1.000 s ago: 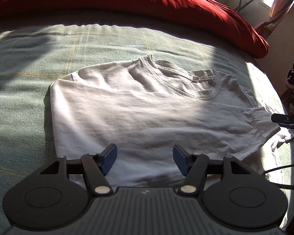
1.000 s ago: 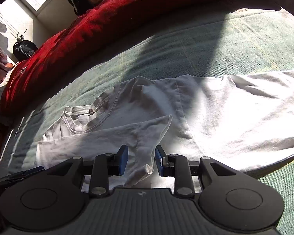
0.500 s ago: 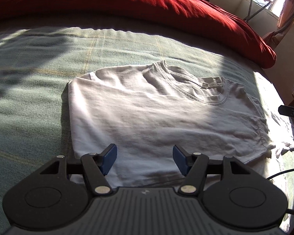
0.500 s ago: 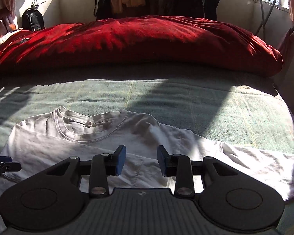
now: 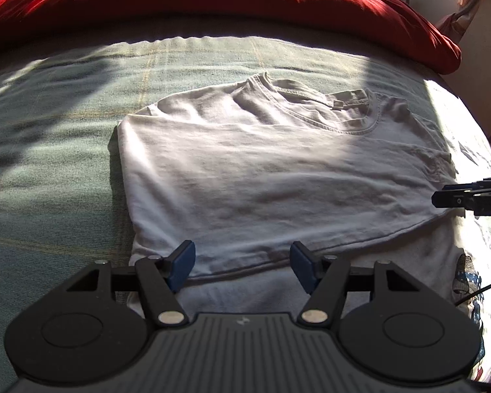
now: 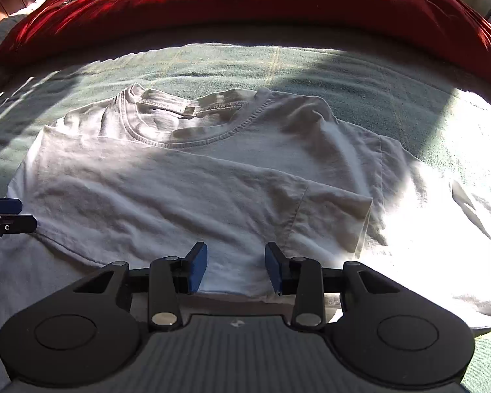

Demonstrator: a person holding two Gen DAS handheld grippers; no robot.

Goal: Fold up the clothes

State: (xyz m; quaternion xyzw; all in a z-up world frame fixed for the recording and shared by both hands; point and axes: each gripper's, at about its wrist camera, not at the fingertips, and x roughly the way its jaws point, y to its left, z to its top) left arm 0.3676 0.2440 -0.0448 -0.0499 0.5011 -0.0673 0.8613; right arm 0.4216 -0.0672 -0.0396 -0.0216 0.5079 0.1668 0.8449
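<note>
Left wrist view: your white T-shirt (image 5: pixel 278 177) lies on the green bedspread (image 5: pixel 49 137), one side already folded across. Left gripper (image 5: pixel 242 265) jaws are open and empty; right gripper (image 6: pixel 235 267) jaws are opening, gripping nothing. Next up, probably grab the remaining sleeve (image 6: pixel 392 163).

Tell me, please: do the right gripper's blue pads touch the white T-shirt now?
Cannot tell. In the right wrist view the right gripper is opening above the white T-shirt; cloth shows between the pads, but neither contact nor a gap is plain.
</note>
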